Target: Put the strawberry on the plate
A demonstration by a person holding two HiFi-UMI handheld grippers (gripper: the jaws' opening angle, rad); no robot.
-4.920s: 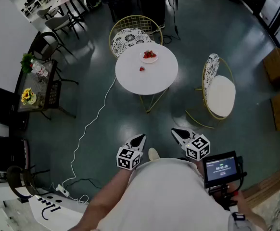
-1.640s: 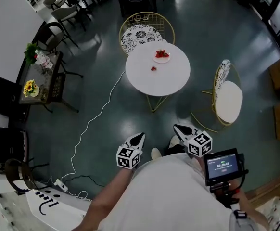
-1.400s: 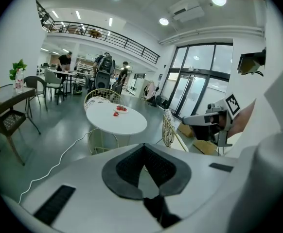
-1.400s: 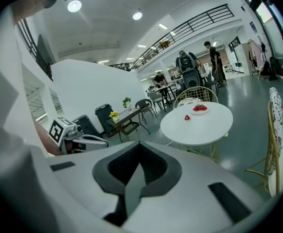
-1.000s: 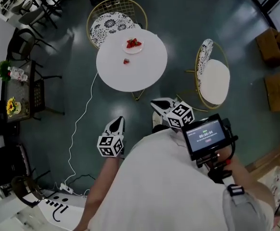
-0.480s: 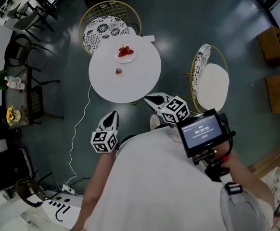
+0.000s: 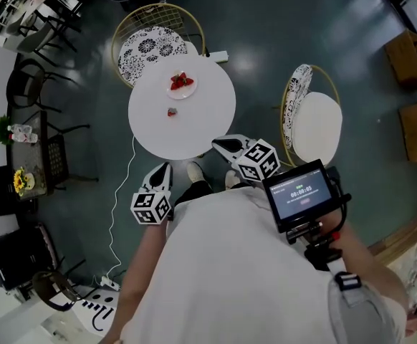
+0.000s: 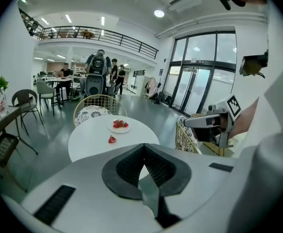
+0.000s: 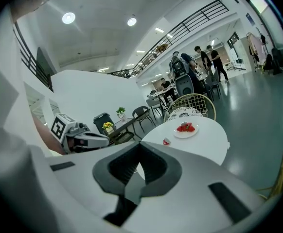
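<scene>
A round white table (image 7: 201,124) stands just ahead of me. On its far side a small white plate (image 7: 181,84) holds a few strawberries. One loose strawberry (image 7: 171,112) lies on the tabletop a little nearer than the plate. My left gripper (image 7: 165,167) hangs shut and empty just off the table's near edge. My right gripper (image 7: 218,145) is shut and empty too, its tip over the near rim. The left gripper view shows the plate (image 8: 119,126) and loose strawberry (image 8: 112,140) ahead. In the right gripper view the plate (image 9: 185,128) and strawberry (image 9: 166,141) are also ahead.
A gold wire chair (image 7: 147,45) with a patterned cushion stands behind the table. A second chair (image 7: 316,127) with a white cushion is at the right. A white cable (image 7: 122,199) runs across the floor at the left. Cardboard boxes (image 7: 416,49) sit far right. People stand in the background.
The person has walked up to the table, so it now lies close ahead. Both grippers, still shut, have come from open floor to the table's near edge.
</scene>
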